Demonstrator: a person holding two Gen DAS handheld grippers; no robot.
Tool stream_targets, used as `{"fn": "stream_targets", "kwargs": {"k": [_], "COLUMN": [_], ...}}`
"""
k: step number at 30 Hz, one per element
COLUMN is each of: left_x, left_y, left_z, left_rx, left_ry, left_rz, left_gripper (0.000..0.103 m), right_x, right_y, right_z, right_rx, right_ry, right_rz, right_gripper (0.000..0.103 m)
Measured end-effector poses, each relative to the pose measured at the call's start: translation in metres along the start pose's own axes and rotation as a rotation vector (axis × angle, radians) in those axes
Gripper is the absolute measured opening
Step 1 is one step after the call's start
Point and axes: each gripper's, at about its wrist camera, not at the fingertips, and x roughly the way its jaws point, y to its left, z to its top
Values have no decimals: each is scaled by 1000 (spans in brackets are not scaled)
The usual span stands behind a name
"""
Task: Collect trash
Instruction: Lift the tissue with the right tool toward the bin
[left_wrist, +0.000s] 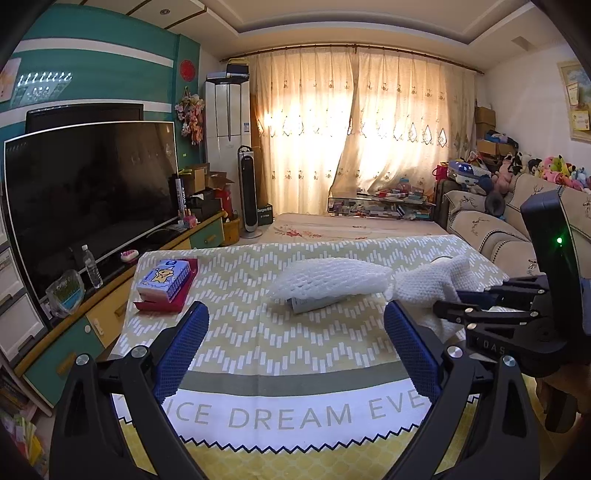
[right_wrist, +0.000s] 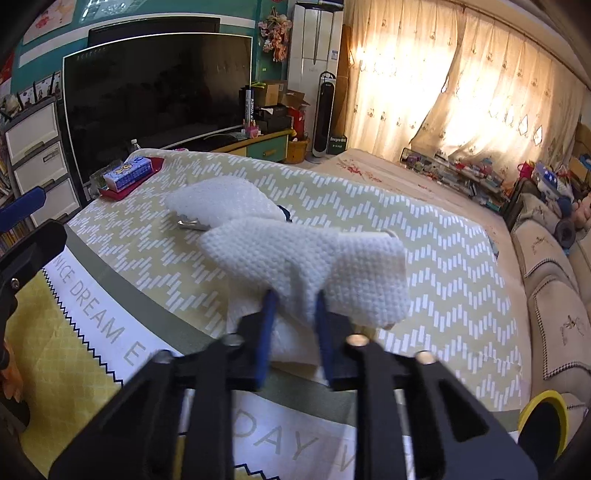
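A white textured paper towel lies crumpled on the table's patterned cloth, and my right gripper is shut on its near fold. From the left wrist view the same towel sits at the right, with the right gripper reaching in from that side. Just beyond it lies a white foam net sleeve over a small wrapper; the sleeve is left of the towel. My left gripper stands wide open just short of the sleeve, with nothing between its blue pads.
A blue tissue pack rests on a red tray at the table's far left corner. A large TV and a low cabinet with a water bottle stand to the left, a sofa to the right. A yellow-rimmed round object sits at the near right.
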Motion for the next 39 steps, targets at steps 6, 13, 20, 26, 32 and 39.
{"fn": "stream_targets", "kwargs": {"k": [6, 13, 20, 26, 32, 39], "left_x": [1, 3, 4, 5, 5, 6], "left_y": [-1, 0, 0, 1, -2, -3], "left_z": [0, -1, -1, -3, -4, -4], "left_rx": [5, -2, -5, -13, 0, 5], "left_ry": [-2, 3, 5, 5, 4, 4], "left_rz": [2, 1, 1, 0, -9, -10], "left_gripper": [95, 95, 95, 95, 95, 95], "right_x": [-13, -67, -137, -180, -206, -226], "right_y": [-10, -15, -31, -52, -95, -155], "right_z": [2, 7, 14, 13, -11, -52], "right_rx": [65, 96, 140, 156, 206, 293], "right_ry": [-23, -122, -264, -338, -339, -298], "right_rz": [88, 135, 159, 113, -9, -172], "right_gripper": [2, 2, 2, 2, 2, 2]}}
